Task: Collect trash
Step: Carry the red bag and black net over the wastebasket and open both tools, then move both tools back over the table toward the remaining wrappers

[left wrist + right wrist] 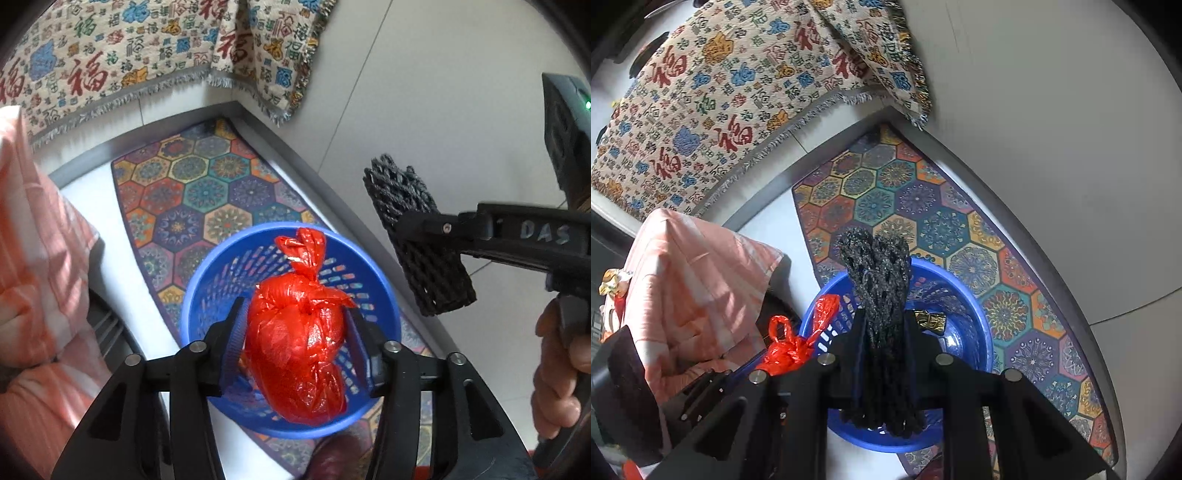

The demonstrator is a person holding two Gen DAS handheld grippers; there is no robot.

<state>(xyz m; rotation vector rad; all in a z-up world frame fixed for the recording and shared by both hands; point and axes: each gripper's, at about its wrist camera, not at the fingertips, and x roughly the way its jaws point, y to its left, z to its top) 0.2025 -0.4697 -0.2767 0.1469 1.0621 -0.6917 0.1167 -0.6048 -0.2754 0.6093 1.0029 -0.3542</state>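
Left wrist view: the left gripper point(295, 343) pinches a knotted red plastic bag point(295, 350) directly above the round blue perforated plastic basket point(388, 291); letting go squarely over the middle should drop it cleanly.

Right wrist view: the right gripper point(884, 354) clamps black foam netting point(879, 295) over the same basket, which stands on a hexagon-patterned mat point(923, 206) on pale floor beside a wall.

The left gripper point(295, 343) is built of matte black plastic, with angular linkage arms joined by round silver pivot pins; ribbed, dark blue-tinged pads point(236, 343) are seen on its fingers. The right gripper point(886, 354) is made the same way. On its black body, pale letters reading "DAS" and a small screw are seen, with a green light farther back. The bare-skinned right hand point(557, 373) is seen at the handle.
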